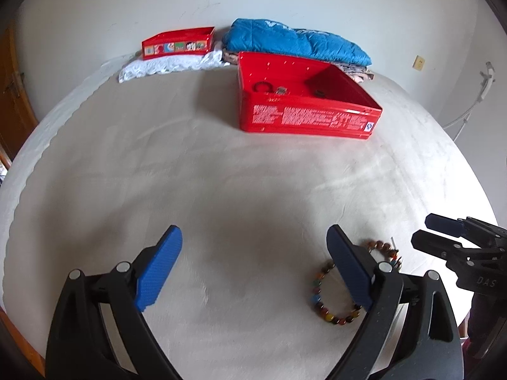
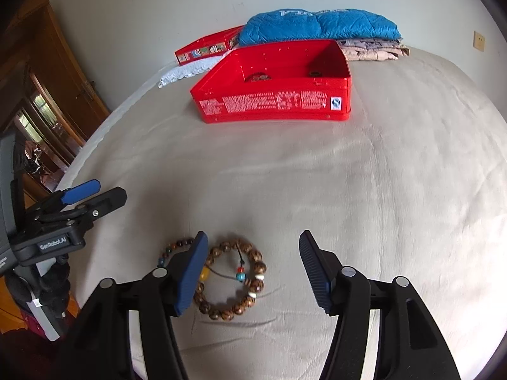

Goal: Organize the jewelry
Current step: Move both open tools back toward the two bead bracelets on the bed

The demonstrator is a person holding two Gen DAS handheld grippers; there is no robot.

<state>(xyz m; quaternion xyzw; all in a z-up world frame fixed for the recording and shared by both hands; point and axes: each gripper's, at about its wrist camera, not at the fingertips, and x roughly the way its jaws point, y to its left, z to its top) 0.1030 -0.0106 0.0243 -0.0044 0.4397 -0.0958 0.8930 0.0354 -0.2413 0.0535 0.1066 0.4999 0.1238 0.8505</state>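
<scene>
- Nearest the right wrist camera, the right gripper [image 2: 252, 266] hangs low over the bed [image 2: 396, 190], its blue fingers spread wide and holding nothing.
- Between those fingers lies a wooden bead bracelet [image 2: 253, 299], flat on the sheet, with a short cord of turquoise and red beads inside its ring; the left finger's pad [image 2: 191, 275] covers its left edge.
- Just left of it, partly behind that finger, lies a darker multicolored bracelet [image 2: 172, 247].
- From the left wrist view, the left gripper [image 1: 253, 266] is also spread wide and empty; the multicolored bracelet [image 1: 320, 297] shows beside its right finger.
- Farther up the bed sits an open red box [image 2: 279, 104] with a few small dark items on its floor, too small to identify.
- Behind it lie a red lid [image 1: 177, 42] on white lace cloth [image 1: 164, 66] and a folded blue quilt [image 1: 298, 42].
</scene>
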